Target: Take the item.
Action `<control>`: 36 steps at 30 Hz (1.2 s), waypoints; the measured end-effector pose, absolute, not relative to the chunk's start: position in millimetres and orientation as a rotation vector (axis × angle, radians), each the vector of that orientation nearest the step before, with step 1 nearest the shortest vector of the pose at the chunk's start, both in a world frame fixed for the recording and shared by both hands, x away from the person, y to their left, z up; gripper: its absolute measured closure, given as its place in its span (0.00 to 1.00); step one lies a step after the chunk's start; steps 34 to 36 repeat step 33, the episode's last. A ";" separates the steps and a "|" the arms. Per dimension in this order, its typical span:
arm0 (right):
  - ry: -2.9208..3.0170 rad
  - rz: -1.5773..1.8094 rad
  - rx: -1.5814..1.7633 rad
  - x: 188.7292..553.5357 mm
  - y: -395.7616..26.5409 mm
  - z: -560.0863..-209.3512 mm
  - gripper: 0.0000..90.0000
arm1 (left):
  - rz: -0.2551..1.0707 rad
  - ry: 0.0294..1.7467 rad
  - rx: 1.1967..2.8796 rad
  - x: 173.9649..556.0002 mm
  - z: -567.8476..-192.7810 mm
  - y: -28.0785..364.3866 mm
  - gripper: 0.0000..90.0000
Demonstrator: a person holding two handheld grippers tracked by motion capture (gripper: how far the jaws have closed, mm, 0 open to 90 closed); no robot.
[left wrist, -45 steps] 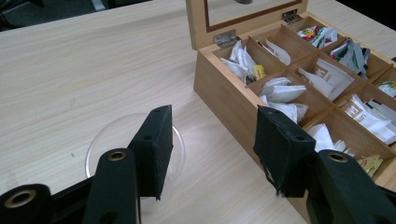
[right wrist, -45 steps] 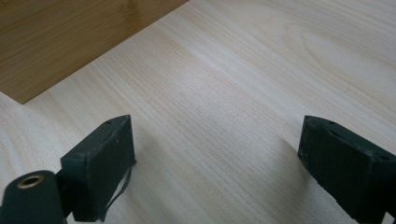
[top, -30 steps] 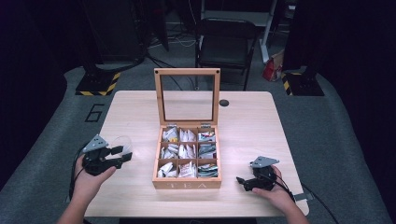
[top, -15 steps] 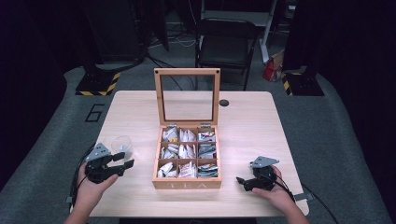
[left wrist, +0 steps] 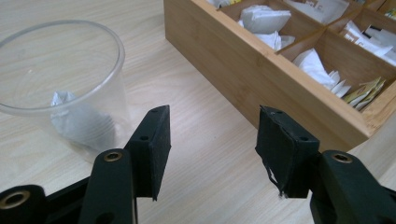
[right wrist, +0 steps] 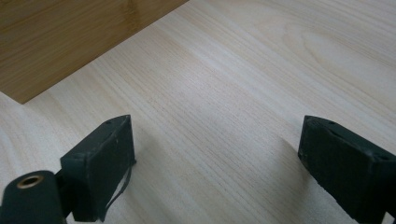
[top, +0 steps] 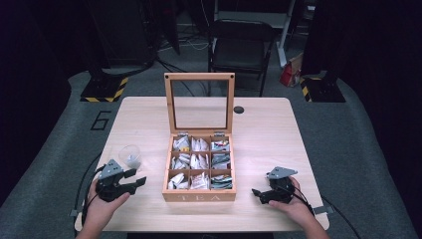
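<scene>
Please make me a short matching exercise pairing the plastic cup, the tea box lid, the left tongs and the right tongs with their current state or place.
Things:
1. plastic cup
2. tea box lid
3. left tongs
4. right tongs

States:
A. raised upright
B. open, right of the tea box
C. holding a crumpled white packet
D. open, beside the cup

Pairs: 1-C, 2-A, 3-D, 4-B

left gripper (left wrist: 212,149) jaws apart, plastic cup (left wrist: 60,88), wooden tea box (left wrist: 261,70)
</scene>
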State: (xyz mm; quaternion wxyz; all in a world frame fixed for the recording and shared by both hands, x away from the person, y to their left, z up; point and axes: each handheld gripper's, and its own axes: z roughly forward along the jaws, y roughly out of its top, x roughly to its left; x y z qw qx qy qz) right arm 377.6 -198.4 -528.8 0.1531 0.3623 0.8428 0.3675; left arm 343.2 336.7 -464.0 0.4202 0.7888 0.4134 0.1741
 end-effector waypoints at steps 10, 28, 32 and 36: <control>2.416 1.055 1.039 377.6 -198.4 -528.9 0.11 | 0.405 1.068 1.982 342.5 -484.0 337.7 0.49; 2.416 1.056 1.039 377.6 -198.5 -528.9 0.11 | 0.342 1.050 2.052 342.1 -499.7 330.9 0.48; 2.416 1.056 1.040 377.6 -198.5 -528.9 0.11 | 0.331 1.053 2.044 341.1 -500.0 328.5 0.48; 2.416 1.056 1.040 377.6 -198.5 -528.9 0.11 | 0.340 1.039 2.055 341.5 -499.4 329.1 0.48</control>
